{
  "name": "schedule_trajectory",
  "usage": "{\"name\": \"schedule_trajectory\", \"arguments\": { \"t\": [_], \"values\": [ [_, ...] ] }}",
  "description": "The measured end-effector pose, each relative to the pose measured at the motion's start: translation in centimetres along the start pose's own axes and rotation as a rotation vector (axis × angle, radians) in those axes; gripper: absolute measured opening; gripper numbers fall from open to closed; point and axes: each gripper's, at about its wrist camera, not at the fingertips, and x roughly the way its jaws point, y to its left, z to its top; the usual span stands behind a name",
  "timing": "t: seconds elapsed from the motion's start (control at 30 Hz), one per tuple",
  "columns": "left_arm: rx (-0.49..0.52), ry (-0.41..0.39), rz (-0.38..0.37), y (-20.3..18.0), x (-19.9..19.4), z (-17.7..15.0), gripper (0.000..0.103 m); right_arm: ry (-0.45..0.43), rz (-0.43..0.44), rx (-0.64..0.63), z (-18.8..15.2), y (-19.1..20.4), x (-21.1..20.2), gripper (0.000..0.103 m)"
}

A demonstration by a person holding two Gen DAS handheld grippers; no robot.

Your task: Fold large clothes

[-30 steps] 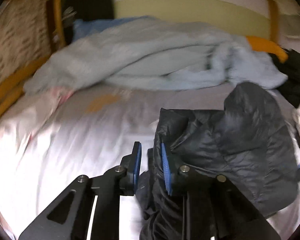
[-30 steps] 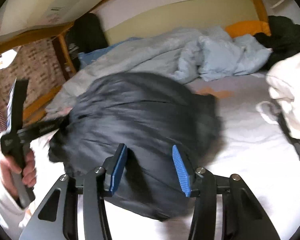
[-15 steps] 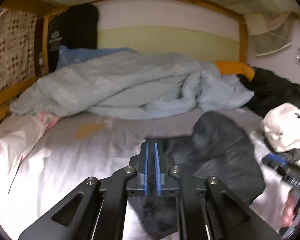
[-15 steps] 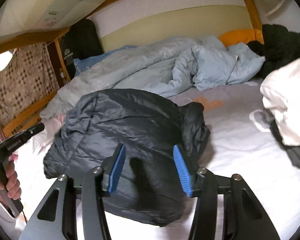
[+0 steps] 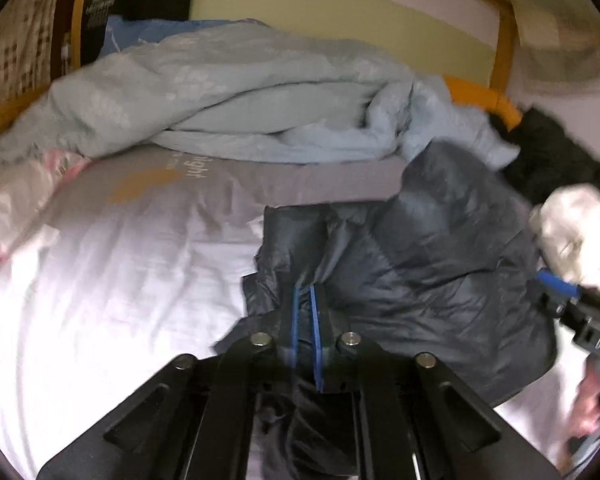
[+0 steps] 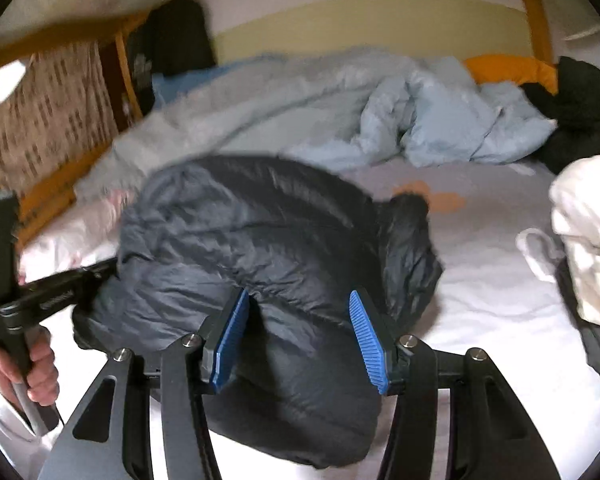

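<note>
A dark quilted puffer jacket [image 5: 440,272] lies bunched on the pale bed sheet [image 5: 120,280]. My left gripper [image 5: 304,296] is shut on a fold at the jacket's near left edge, its blue pads almost touching with dark fabric pinched between them. In the right wrist view the jacket [image 6: 260,240] forms a rounded heap, and the left gripper [image 6: 104,270] bites into its left side. My right gripper [image 6: 299,300] hovers open over the heap's near side, pads wide apart and pressing on nothing.
A crumpled light blue duvet [image 6: 340,112] fills the back of the bed. A cream garment [image 6: 588,240] and a black one [image 6: 580,108] lie at the right, by an orange pillow [image 6: 508,68]. A wooden bed rail [image 6: 48,196] runs along the left.
The left gripper went from open beside the jacket's edge to shut on it, and the jacket's left side has been pulled and shifted. The right gripper stays open over the heap.
</note>
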Motion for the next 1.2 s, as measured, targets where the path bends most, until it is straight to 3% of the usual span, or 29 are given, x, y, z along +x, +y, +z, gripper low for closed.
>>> {"name": "schedule_trajectory", "arguments": {
  "t": [0.07, 0.17, 0.23, 0.6, 0.8, 0.9, 1.0, 1.03, 1.13, 1.17, 1.2],
  "values": [
    [0.052, 0.037, 0.058, -0.5, 1.4, -0.9, 0.007, 0.046, -0.005, 0.005, -0.6, 0.1, 1.8, 0.055],
    [-0.026, 0.142, 0.062, 0.7, 4.3, -2.0, 0.007, 0.060, -0.043, -0.037, -1.6, 1.0, 3.2, 0.056],
    [-0.043, 0.165, 0.088, 1.0, 5.3, -2.5, 0.007, 0.075, -0.078, -0.096, -1.7, 1.8, 3.6, 0.056],
    [-0.021, 0.175, 0.116, 0.7, 5.9, -3.2, 0.008, 0.133, -0.133, -0.139, -3.3, 1.9, 6.0, 0.061],
    [-0.059, 0.189, 0.081, 1.4, 5.9, -3.1, 0.008, 0.134, -0.139, -0.142, -3.6, 2.0, 6.2, 0.061],
    [-0.037, 0.160, 0.098, 1.2, 5.1, -3.0, 0.008, 0.135, -0.145, -0.150, -3.6, 2.0, 6.3, 0.061],
    [-0.070, 0.102, 0.064, 1.9, 3.1, -2.3, 0.008, 0.134, -0.127, -0.149, -3.3, 1.7, 5.8, 0.063],
    [-0.089, 0.079, 0.048, 2.2, 2.3, -2.1, 0.014, 0.126, -0.114, -0.140, -3.2, 1.5, 5.3, 0.064],
    [-0.153, 0.001, 0.023, 3.1, -0.9, -1.5, 0.061, 0.084, -0.115, -0.137, -2.6, 1.0, 3.8, 0.078],
    [-0.166, -0.017, 0.029, 3.3, -1.8, -1.4, 0.069, 0.070, -0.131, -0.134, -2.4, 0.9, 3.3, 0.085],
    [-0.177, -0.032, 0.025, 3.4, -2.7, -1.3, 0.070, 0.055, -0.148, -0.125, -2.2, 0.7, 2.7, 0.085]
  ]
}}
